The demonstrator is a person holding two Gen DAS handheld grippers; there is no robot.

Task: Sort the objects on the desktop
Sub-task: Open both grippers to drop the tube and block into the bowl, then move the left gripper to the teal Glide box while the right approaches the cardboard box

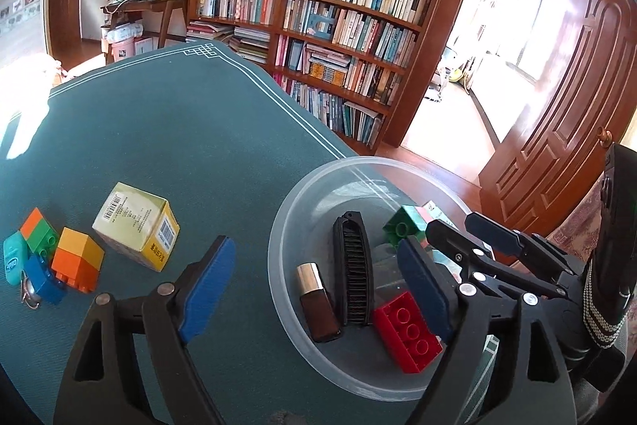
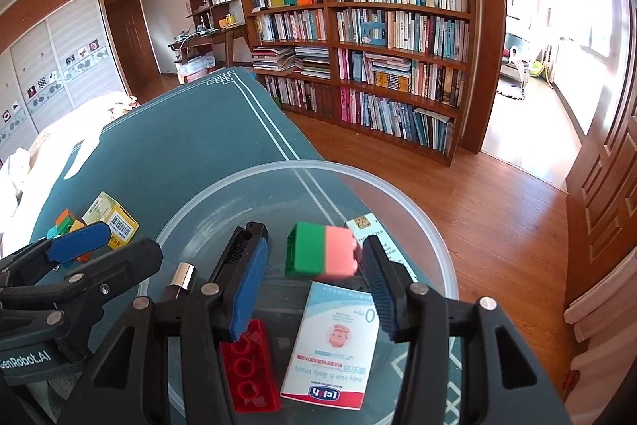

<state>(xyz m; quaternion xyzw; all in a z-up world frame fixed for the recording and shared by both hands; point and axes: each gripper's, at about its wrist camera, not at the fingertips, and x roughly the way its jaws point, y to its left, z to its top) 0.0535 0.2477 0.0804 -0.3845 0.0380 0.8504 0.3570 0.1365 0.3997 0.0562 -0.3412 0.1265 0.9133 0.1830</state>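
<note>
Red brick (image 2: 249, 371) partly behind right gripper (image 2: 314, 295)

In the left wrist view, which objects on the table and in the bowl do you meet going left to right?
Teal case → orange-and-green block → orange block → yellow box → brown bottle → black comb → red brick, the last three in the clear bowl.

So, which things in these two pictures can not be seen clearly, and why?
- Green and pink block: blurred in the right wrist view, so contact with the right gripper is unclear.
- Baby wash box: hidden in the left wrist view behind the right gripper.
- Brown bottle: mostly covered by a gripper finger in the right wrist view.
- Blue piece beside the teal item: too small to identify.
</note>
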